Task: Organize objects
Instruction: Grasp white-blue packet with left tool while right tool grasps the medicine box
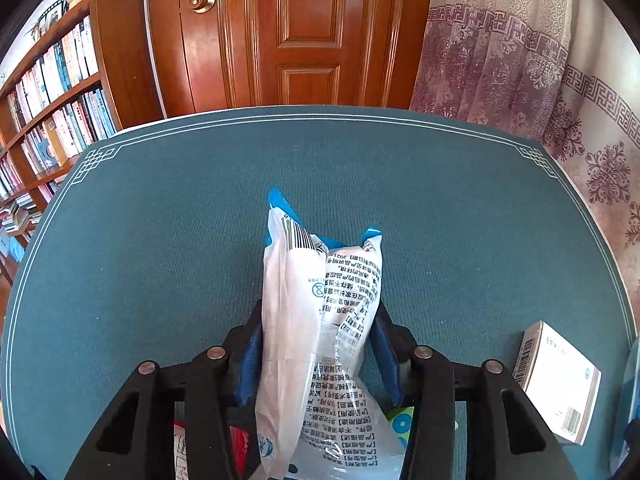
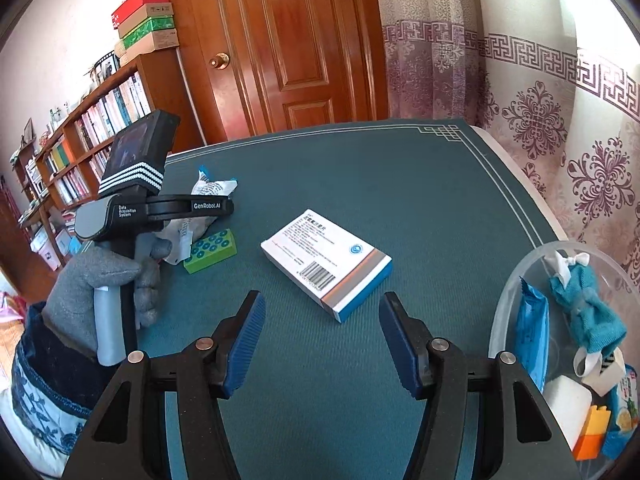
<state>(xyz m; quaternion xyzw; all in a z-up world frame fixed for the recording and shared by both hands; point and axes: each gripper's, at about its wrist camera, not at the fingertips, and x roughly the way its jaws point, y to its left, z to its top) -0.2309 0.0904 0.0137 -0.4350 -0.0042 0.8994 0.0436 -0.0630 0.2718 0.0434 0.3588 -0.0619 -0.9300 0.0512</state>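
The left tool (image 1: 318, 344) pinches a white plastic packet (image 1: 320, 320) printed with black text and a barcode, its blue pads (image 1: 250, 354) pressed against both sides of the crinkled film; the packet stands up between them, and its blue-edged top reaches out over the teal counter (image 1: 160, 240). From the right wrist view the same left tool (image 2: 208, 204) shows at the far left of the counter (image 2: 360, 184), held by a hand in a grey glove (image 2: 116, 276), with the packet (image 2: 210, 190) bunched at its tip and a green toy brick (image 2: 211, 251) lying just beside it on the counter. The right tool (image 2: 322, 340) is spread wide with nothing between its blue pads (image 2: 246, 340), poised above the counter. Just beyond it lies a flat white box (image 2: 326, 264) with a barcode, an orange stripe and a blue end, resting at an angle near the middle of the counter; the left wrist view catches this box (image 1: 560, 384) at its lower right. At the right edge of the counter sits a clear plastic tub (image 2: 504, 300) that holds a blue wrapped pack (image 2: 530, 340), a teal cloth bundle (image 2: 584, 312) with a white bow, a white block (image 2: 566, 408) and an orange toy brick (image 2: 592, 432). Behind the counter stand a wooden door (image 2: 288, 48), a bookshelf (image 2: 92, 136) and a patterned curtain (image 2: 540, 112).
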